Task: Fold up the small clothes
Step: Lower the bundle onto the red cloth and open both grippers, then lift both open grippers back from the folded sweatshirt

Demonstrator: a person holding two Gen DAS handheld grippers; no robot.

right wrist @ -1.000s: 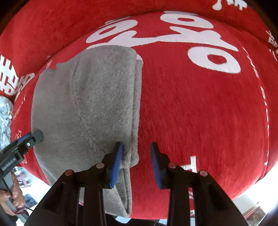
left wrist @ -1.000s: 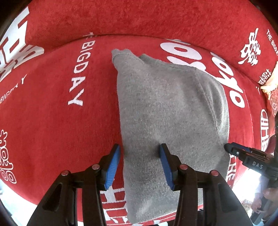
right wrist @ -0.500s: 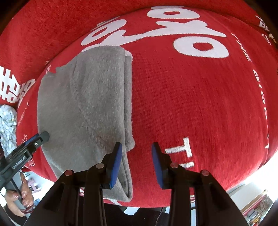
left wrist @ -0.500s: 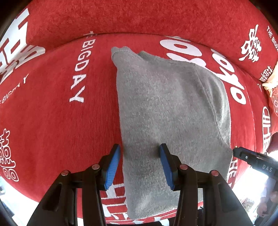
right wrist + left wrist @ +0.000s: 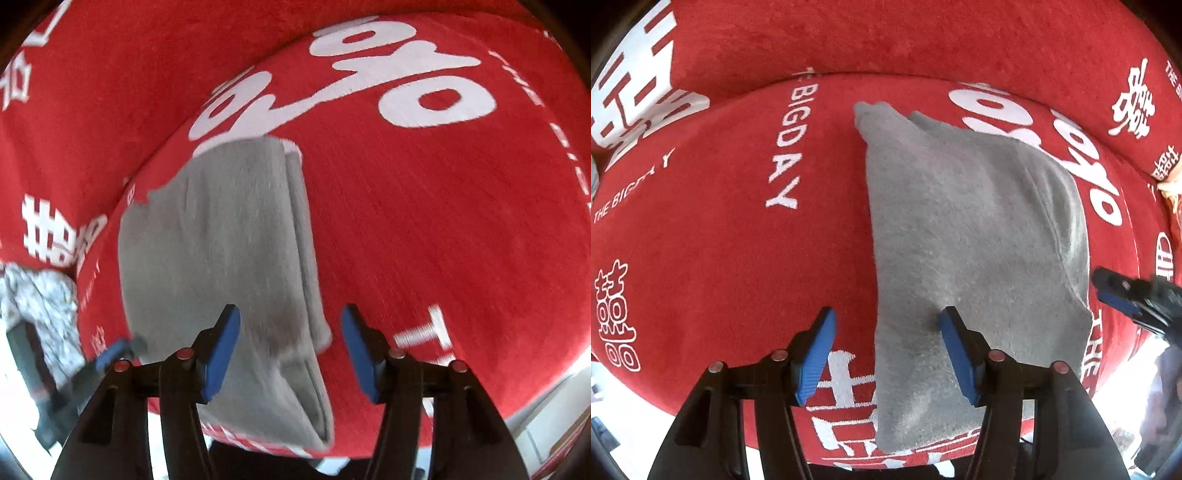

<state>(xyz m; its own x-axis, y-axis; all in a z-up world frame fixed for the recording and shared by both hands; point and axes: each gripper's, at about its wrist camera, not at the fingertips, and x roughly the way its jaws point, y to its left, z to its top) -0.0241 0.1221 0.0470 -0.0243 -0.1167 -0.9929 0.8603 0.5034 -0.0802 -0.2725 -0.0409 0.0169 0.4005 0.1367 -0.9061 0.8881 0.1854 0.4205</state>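
Note:
A folded grey garment [image 5: 960,240] lies flat on the red seat cover [image 5: 720,240] with white lettering. My left gripper [image 5: 886,325] points down over the garment's near left edge. Its jaws are opening, with that edge below the gap and the blue pads clear of the cloth. My right gripper [image 5: 290,321] hovers over the garment's [image 5: 229,240] near right edge. Its jaws are also opening and nothing is pinched. Each view catches the other gripper at its side: the right gripper [image 5: 1126,299] and the left gripper [image 5: 110,354].
The red backrest [image 5: 886,40] rises behind the seat. A patterned white and grey cloth [image 5: 40,295] lies at the left of the right wrist view. The seat's front edge runs just below both grippers, with bright floor beyond it.
Both pairs of jaws have widened. The right gripper has rolled and shifted, so the garment's right edge now sits under the gap between its fingers. The garment lies as before.

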